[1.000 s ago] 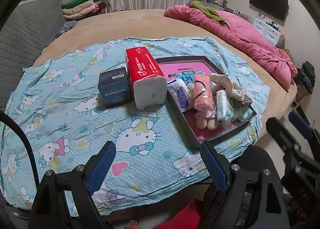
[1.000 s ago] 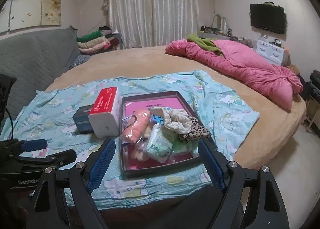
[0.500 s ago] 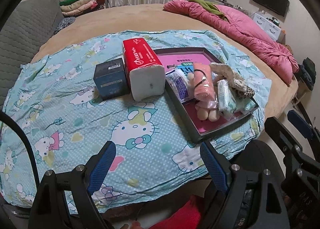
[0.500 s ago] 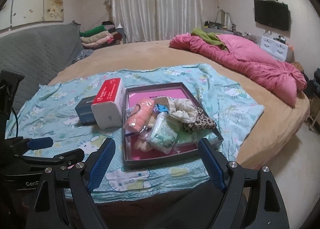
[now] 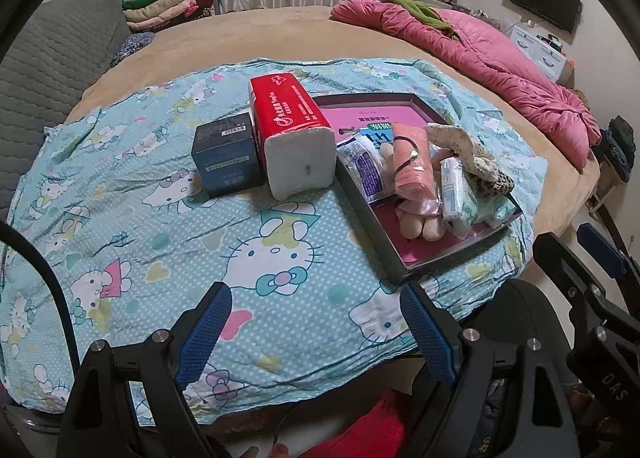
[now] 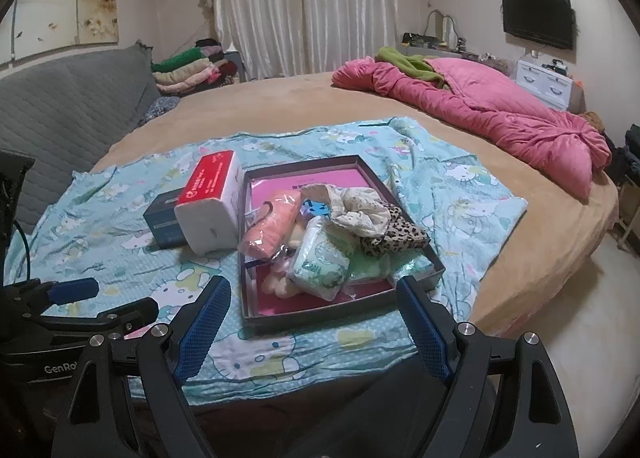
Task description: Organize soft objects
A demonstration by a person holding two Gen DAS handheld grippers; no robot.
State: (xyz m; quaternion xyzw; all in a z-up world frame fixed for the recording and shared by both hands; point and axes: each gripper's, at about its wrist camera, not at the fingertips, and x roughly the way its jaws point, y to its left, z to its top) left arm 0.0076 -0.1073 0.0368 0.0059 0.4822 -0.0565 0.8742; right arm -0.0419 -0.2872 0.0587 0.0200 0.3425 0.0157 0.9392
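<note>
Both hand-held grippers, left (image 5: 316, 328) and right (image 6: 314, 322), held wide apart, empty. Soft things piled in tray (image 6: 340, 308); tissue pack (image 6: 210, 204) at tray's 9 o'clock.

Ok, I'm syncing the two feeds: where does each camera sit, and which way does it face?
Left wrist: on the left gripper, low at the bed's edge, facing the red tissue pack and blue box; its open fingers and the right gripper show.
Right wrist: on the right gripper, farther right, facing the tray; its open fingers and the left gripper show.
Shared: tray, tissue pack, blue box, pink quilt.
</note>
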